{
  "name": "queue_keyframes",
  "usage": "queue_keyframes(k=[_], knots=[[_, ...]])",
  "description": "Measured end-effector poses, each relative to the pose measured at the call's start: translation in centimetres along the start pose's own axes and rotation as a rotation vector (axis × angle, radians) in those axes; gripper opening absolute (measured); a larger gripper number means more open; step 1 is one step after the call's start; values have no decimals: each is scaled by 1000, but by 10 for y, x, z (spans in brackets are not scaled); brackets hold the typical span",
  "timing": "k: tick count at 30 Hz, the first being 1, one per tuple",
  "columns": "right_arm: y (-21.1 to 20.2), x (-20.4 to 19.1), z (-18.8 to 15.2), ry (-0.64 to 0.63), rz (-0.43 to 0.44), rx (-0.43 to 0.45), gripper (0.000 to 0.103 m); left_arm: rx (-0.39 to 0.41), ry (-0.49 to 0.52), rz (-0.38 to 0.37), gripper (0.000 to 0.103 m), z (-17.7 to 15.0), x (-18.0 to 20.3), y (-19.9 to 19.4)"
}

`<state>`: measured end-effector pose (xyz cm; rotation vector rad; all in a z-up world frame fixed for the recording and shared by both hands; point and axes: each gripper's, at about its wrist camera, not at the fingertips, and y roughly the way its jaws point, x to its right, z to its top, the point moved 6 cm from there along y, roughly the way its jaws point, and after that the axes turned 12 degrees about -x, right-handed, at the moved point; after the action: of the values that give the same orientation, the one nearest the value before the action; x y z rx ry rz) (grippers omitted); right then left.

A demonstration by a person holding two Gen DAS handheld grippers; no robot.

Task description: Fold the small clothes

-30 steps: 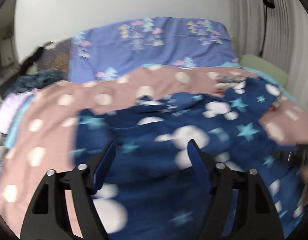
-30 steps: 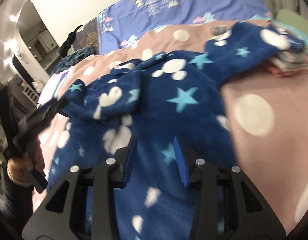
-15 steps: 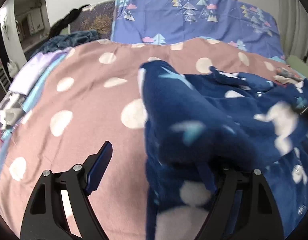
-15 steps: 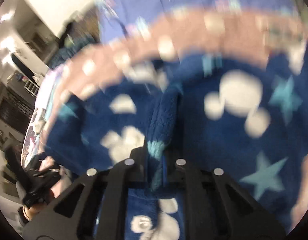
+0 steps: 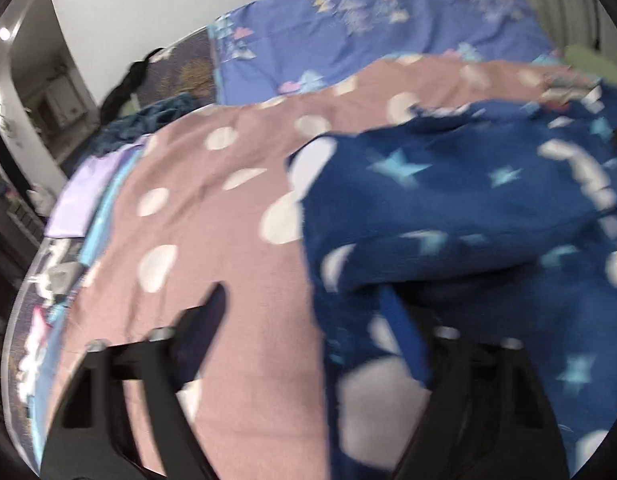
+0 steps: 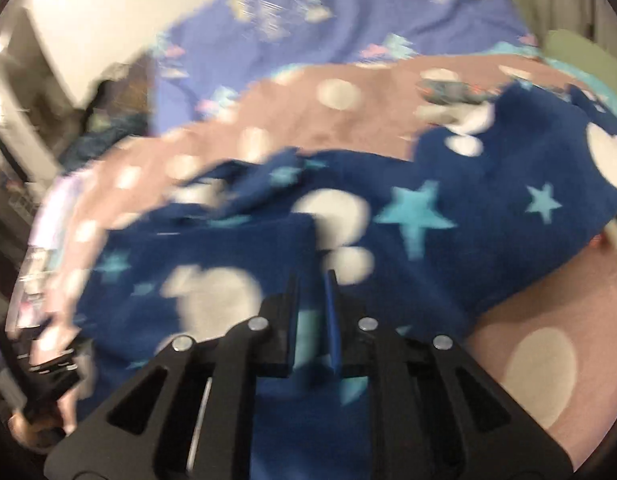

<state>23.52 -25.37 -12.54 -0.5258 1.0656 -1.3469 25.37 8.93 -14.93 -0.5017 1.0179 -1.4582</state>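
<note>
Fleece (image 6: 448, 216), navy with stars and white blobs, lies on the bed and fills the near ground of both views. In the right wrist view the right gripper (image 6: 313, 288) has its fingers nearly together with a fold of the fleece pinched between them, so it is clamped on the cloth; the grip sits at an edge, probably so that edge can be carried over the rest for a fold. In the left wrist view the left gripper (image 5: 304, 308) stands wide apart and holds nothing: its left finger (image 5: 210, 320) is over bare bedspread, while the right one is half under a raised flap of the fleece (image 5: 468, 208). That looks like a reach under the flap, or a hold just let go; blur hides which.

Past the fleece, the pink dotted bedspread (image 5: 228, 200) runs out flat, a good surface for folding. On its far right a small pile of clothes (image 6: 448, 88) sits just beside the fleece, perhaps items already done. Farther off lie a lilac cloth (image 5: 84, 192), a dark heap (image 5: 148, 120), and the blue tree-print sheet (image 5: 388, 24) by the wall.
</note>
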Motion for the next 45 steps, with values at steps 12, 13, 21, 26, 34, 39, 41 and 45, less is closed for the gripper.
queue_keyframes(k=[12,13,21,26,34,39,41,45], knots=[[47,-21,-39,-103,-40,-163,5,-72,-109,-272,10,22,41,55],[44,-23,-39,-104,-33,-162,5,-71,-120,-282,10,22,39,52],[-94,101,20,169,-24,138,11,-84,-147,-267,10,24,40,49],[-149,249,39,556,-85,233,24,-48,-123,-277,10,33,43,33],[-134,343,36,825,12,255,50,-52,-43,-303,11,60,68,43],[-115,355,47,862,1,256,26,-59,-47,-295,11,52,76,63],[-109,352,57,832,-29,251,11,-54,-43,-287,11,51,77,64],[-119,332,73,746,-55,318,8,-46,-29,-256,11,50,80,61]])
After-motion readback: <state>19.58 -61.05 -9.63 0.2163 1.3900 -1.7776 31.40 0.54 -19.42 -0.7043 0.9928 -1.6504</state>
